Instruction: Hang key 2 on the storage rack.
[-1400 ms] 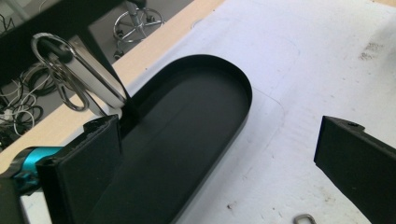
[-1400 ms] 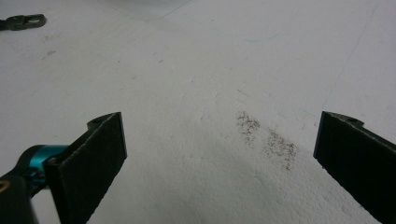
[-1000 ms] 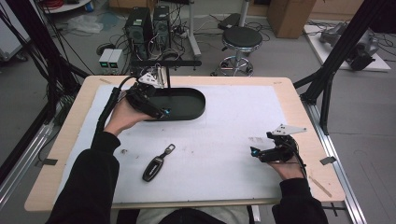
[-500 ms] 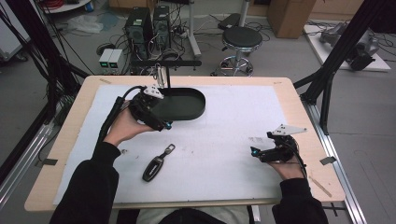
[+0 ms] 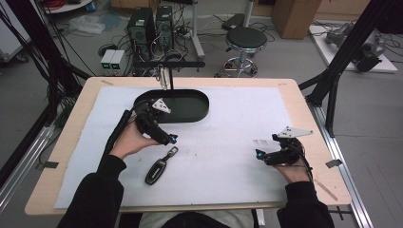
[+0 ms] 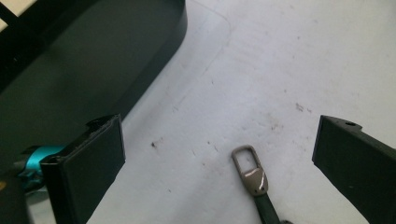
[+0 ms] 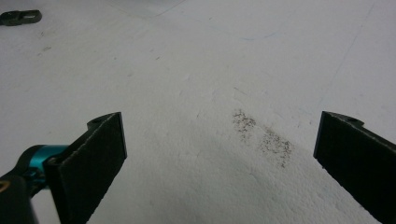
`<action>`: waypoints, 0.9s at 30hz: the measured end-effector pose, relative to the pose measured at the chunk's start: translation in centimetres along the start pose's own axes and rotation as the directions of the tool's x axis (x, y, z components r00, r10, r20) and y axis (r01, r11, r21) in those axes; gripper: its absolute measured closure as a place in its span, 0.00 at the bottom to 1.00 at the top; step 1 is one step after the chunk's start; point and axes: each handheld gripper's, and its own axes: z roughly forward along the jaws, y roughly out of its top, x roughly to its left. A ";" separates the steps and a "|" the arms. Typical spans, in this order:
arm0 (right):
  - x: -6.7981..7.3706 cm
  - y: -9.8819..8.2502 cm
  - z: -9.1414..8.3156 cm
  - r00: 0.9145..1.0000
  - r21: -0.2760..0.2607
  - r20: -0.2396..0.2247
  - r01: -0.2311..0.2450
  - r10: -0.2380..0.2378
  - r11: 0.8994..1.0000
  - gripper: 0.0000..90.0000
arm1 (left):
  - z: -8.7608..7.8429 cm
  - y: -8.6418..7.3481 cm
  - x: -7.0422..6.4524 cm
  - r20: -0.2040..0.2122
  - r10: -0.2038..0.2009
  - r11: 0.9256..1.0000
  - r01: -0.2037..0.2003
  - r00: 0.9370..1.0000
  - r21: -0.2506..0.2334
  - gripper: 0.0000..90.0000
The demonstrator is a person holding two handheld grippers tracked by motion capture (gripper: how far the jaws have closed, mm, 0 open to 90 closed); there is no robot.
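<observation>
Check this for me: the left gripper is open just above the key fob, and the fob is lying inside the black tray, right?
Not quite. The left gripper is open near the key fob, but the fob lies on the white mat, outside the black tray, as the high view shows.

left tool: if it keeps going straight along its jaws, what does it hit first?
Most likely the key fob. The left tool points down toward it, jaws wide open, and the fob's metal loop end lies between them in the left gripper view. The tray sits off to the side. Depth is unclear.
</observation>
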 end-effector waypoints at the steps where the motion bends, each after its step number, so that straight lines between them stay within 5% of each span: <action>1: 0.0 0.0 0.0 1.000 -0.003 0.000 0.003 -0.003 1.000 0.02 | 0.1 -0.2 0.0 0.000 0.001 1.000 -0.001 1.000 0.004 0.03; 15: 0.1 0.0 0.1 1.000 0.003 0.001 0.001 -0.001 1.000 0.02 | 2.4 -3.5 -0.8 0.035 -0.097 0.995 0.096 0.995 0.035 0.03; 21: 0.0 0.0 0.0 1.000 0.001 0.002 0.002 -0.002 1.000 0.02 | 2.4 -3.5 -1.4 0.035 -0.072 0.996 0.070 0.997 0.064 0.03; 27: 0.0 0.0 0.0 1.000 0.001 0.001 0.001 -0.001 1.000 0.02 | 3.1 -4.4 -1.9 0.030 -0.093 0.991 0.090 0.995 0.095 0.03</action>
